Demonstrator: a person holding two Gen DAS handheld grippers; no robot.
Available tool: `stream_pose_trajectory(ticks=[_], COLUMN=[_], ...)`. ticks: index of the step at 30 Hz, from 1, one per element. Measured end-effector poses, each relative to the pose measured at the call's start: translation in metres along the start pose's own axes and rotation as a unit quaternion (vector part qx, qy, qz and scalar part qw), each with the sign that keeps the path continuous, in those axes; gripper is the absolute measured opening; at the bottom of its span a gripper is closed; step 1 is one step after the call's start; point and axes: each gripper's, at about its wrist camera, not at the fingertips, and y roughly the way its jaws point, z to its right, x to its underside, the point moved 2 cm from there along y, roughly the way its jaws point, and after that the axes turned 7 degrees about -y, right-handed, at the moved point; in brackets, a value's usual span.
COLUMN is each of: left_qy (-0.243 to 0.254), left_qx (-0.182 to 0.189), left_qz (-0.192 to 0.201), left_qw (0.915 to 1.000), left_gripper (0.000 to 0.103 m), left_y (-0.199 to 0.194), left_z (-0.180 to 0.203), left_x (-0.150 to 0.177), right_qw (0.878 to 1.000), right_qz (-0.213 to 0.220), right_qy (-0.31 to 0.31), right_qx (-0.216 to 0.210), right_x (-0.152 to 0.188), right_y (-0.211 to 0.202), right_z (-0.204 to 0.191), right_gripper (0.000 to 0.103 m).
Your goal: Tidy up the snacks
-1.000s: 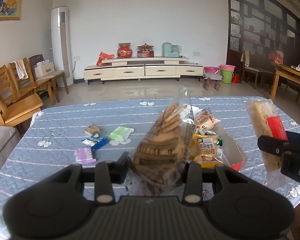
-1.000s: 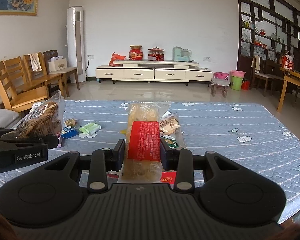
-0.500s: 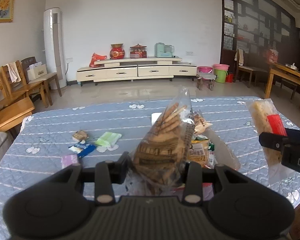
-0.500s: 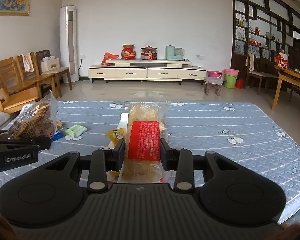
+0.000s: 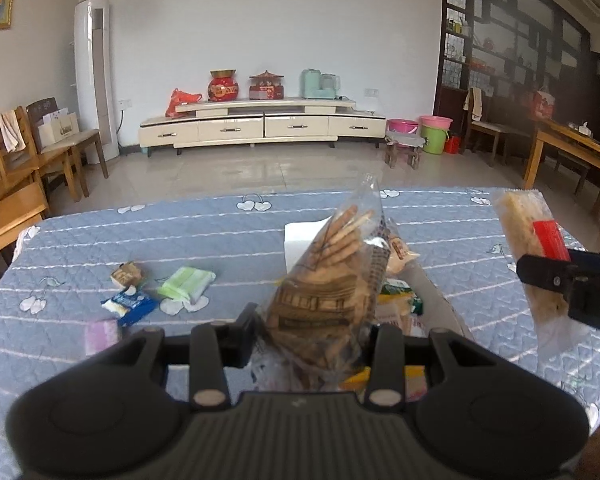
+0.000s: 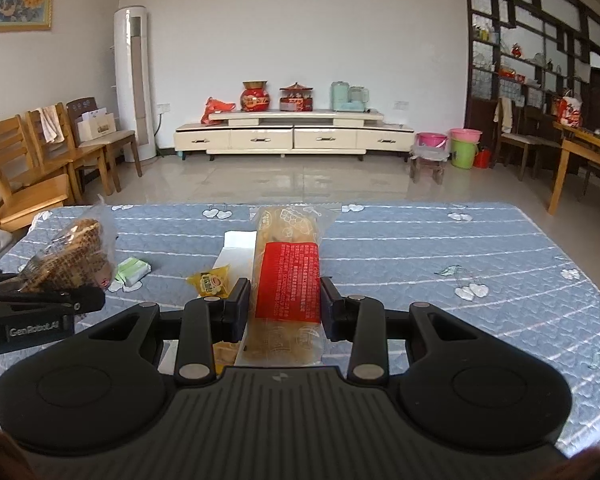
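Left wrist view: the left gripper (image 5: 314, 330) is seen clamped on a clear bag of biscuit sticks (image 5: 332, 276), held upright w/ its sealed top up, prob. so it can be lowered bottom-first into the white box (image 5: 300, 242) directly beneath, toward the near edge of the bench (image 5: 220, 224). More packets are seen already in the box. Loose snacks are left toward the bench's left edge: a green packet (image 5: 186, 282), a blue one (image 5: 129, 305), a small brown one (image 5: 125, 274), a pink one (image 5: 100, 334). Right wrist view: the right gripper (image 6: 285, 312) is closed on a long cake pack w/ red label (image 6: 288, 280), gripped mid-length at the label, lifted clear of the bench, just right of the box (image 6: 236, 252); likely held there for its turn to go in. A yellow packet (image 6: 211, 282) is seen at the box's near end.
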Motion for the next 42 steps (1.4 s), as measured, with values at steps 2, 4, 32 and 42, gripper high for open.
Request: stream_pose_trajectory(ticks=[2, 4, 32, 42], left_qy=[0.001, 0.009, -0.020, -0.009], left_qx=[0.001, -0.002, 0.070, 0.001], left_qz=[-0.003, -0.004, -0.044, -0.024], left_qw=[1.0000, 1.0000, 0.9964, 0.9997], left_gripper=[0.039, 0.039, 0.070, 0.075], left_y=[0.010, 0.020, 0.137, 0.083], left_z=[0.003, 0.007, 0.013, -0.006], left_x=[-0.005, -0.009, -0.042, -0.044], right_qw=[1.000, 1.000, 0.998, 0.999], right_qz=[-0.005, -0.010, -0.057, -0.042], right_qy=[-0.001, -0.002, 0.012, -0.011], right_qx=[-0.006, -0.011, -0.031, -0.006], right_x=[-0.003, -0.005, -0.023, -0.032], right_y=[0.011, 0.023, 0.151, 0.109], right_z=[0.002, 0.003, 0.018, -0.013], right_gripper=[0.044, 0.044, 0.066, 0.090])
